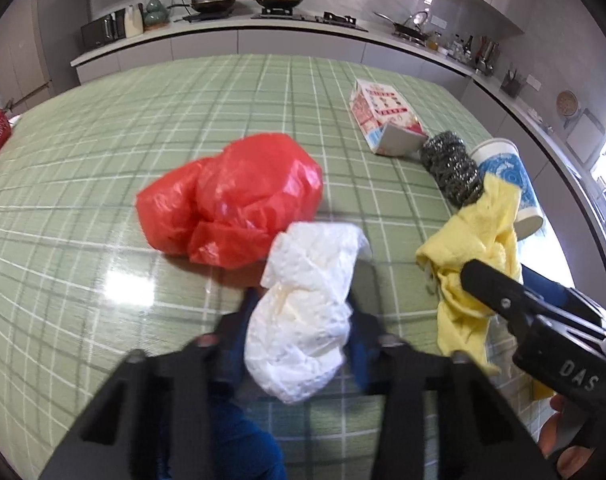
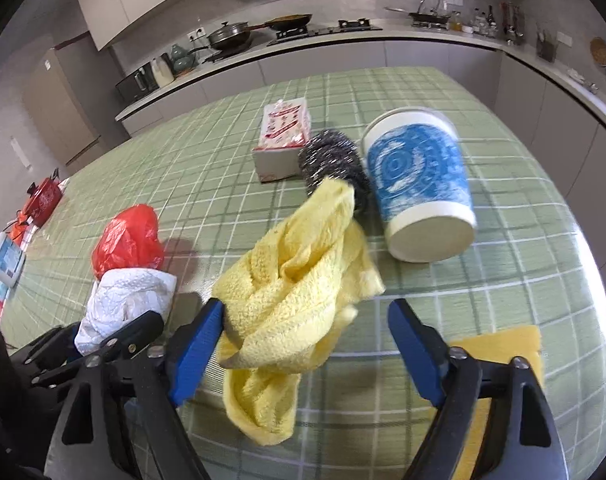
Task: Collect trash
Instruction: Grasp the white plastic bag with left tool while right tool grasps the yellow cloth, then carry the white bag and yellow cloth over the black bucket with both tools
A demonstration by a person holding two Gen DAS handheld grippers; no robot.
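My left gripper (image 1: 303, 312) is shut on a crumpled white plastic bag (image 1: 307, 312), held just above the green checked table (image 1: 103, 160); it also shows in the right wrist view (image 2: 123, 300). A red plastic bag (image 1: 231, 200) lies just beyond it, also seen in the right wrist view (image 2: 127, 240). My right gripper (image 2: 307, 320) is open, its blue fingers (image 2: 199, 344) either side of a yellow cloth (image 2: 295, 300) whose left side touches the left finger. The cloth shows in the left wrist view (image 1: 475, 264) too.
Beyond the cloth lie a steel scourer (image 2: 335, 160), a blue-and-white paper cup (image 2: 419, 180) on its side and a red-and-white carton (image 2: 283, 136). A yellow sponge (image 2: 507, 344) sits by my right finger. A red pot (image 2: 43, 200) stands at the far left edge.
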